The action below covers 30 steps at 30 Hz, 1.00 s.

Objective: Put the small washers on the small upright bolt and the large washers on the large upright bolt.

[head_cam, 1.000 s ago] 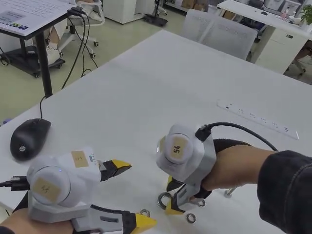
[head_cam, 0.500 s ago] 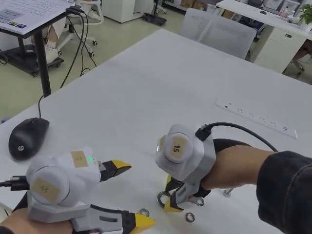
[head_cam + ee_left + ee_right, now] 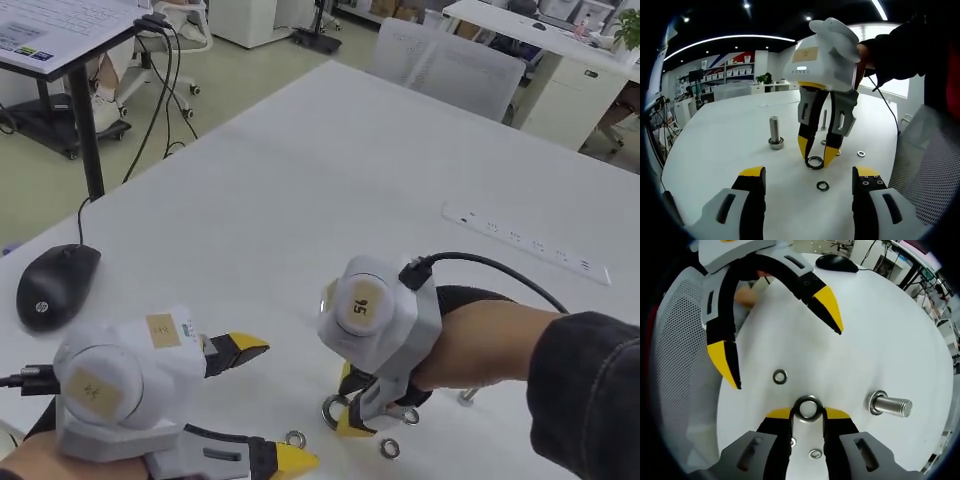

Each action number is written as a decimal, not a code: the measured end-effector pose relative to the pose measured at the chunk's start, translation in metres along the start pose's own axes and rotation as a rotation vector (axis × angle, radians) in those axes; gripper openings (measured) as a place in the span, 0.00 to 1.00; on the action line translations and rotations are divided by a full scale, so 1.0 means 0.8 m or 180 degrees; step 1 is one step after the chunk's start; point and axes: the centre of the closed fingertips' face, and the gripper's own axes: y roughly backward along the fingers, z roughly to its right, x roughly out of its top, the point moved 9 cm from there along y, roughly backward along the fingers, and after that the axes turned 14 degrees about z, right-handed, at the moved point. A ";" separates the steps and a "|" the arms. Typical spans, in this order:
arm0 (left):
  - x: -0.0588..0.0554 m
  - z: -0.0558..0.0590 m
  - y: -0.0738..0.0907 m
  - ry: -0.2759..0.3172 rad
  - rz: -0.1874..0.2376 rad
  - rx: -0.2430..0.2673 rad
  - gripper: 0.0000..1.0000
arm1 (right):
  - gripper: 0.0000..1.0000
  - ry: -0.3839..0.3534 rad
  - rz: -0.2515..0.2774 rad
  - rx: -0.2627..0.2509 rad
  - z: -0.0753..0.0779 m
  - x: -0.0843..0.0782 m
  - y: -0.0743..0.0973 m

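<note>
— What has changed over the last second?
— Almost nothing. The right claw (image 3: 816, 156) stays closed on one large washer (image 3: 808, 409), pinched by its rim between the yellow tips, low over the table (image 3: 300, 200). It sits against the loose washers as it did a second ago. Only the headset view has drifted slightly.
— Is the washer off the surface?
— I cannot confirm that. In the left gripper view it sits at, or just above, the table.
— And the left claw (image 3: 808, 174)?
— Its jaws stand wide apart and carry nothing. It hovers at the near edge, pointed toward the right claw.
— What does this mean for the task?
— In my judgement the grasp is made but the transfer has not begun. The large bolt (image 3: 774, 131) stands upright, apart from the held washer, with its shaft bare. The next step calls for a lift, a carry, and the hole lined up over the bolt tip. The small washers (image 3: 388, 448) lie loose on the table, so the small bolt (image 3: 824, 119), seen behind the right claw, awaits its turn
</note>
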 end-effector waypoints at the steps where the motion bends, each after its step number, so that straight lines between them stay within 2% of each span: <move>1: 0.000 0.000 0.000 -0.0002 -0.0002 0.0002 0.70 | 0.24 -0.0003 0.0001 0.0002 0.000 0.000 0.000; 11: 0.000 -0.001 0.002 0.0002 -0.0019 0.0015 0.69 | 0.24 -0.0064 0.0001 0.0018 0.000 -0.002 0.005; 30: -0.001 -0.003 -0.004 0.0010 -0.0023 -0.0016 0.69 | 0.24 -0.0229 0.0018 -0.0115 0.016 -0.016 0.041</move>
